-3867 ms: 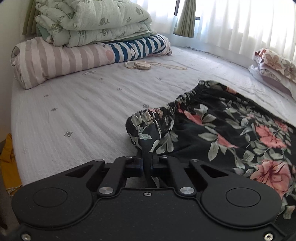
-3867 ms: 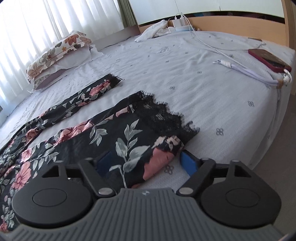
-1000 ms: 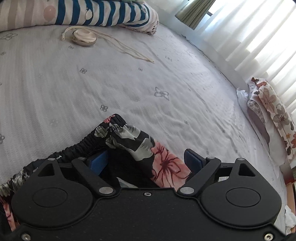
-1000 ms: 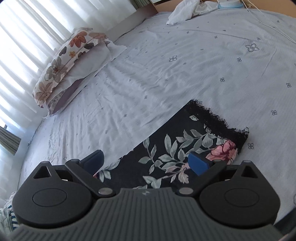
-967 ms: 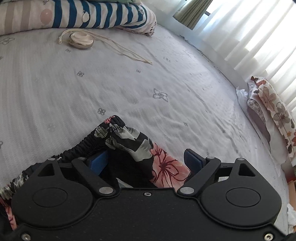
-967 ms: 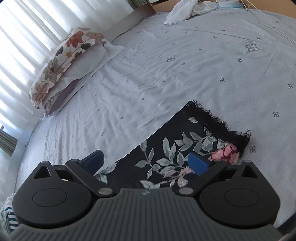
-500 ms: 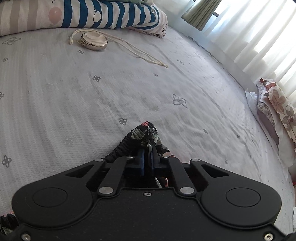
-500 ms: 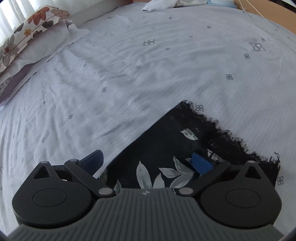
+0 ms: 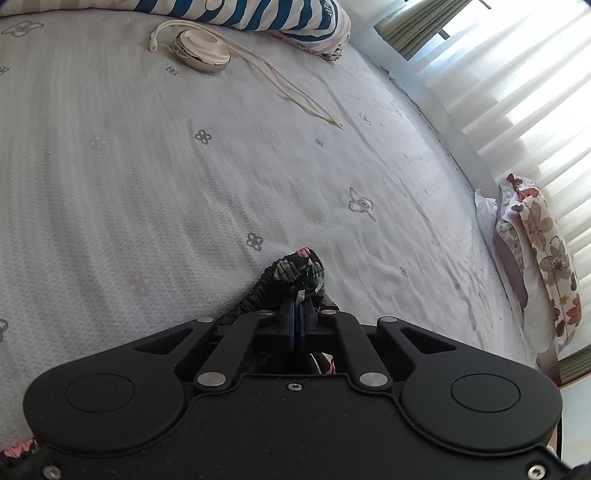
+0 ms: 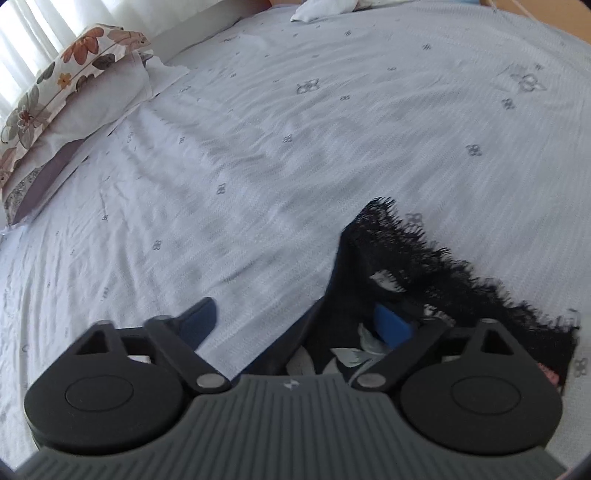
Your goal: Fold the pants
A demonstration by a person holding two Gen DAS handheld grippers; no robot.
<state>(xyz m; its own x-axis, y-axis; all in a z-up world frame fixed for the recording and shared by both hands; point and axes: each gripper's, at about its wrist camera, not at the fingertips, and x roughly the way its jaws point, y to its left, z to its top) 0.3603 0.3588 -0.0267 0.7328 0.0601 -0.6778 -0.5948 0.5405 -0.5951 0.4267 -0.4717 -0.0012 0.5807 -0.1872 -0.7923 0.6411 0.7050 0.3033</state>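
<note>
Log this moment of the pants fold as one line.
left tongs: shut on pants waistband | right tongs: closing around lace hem | bed: pants flat

The pants (image 9: pixel 295 271) were black, printed with grey-green leaves and pink-red flowers, with a gathered black waistband; in the right wrist view their leg (image 10: pixel 413 258) ended in a ragged black lace hem above pale grey leaves. The bed (image 9: pixel 147 184) wore a pale grey-lilac cover, finely ribbed and dotted with small grey four-petal flowers. The bolster (image 9: pixel 280 14) carried blue and white stripes. The round case (image 9: pixel 201 51) and its cord were cream. The pillow (image 10: pixel 62 74) was white with orange, brown and grey blossoms. The curtains (image 9: pixel 517 74) were sheer white. Both grippers were black, with blue fingers (image 10: pixel 391 326).
</note>
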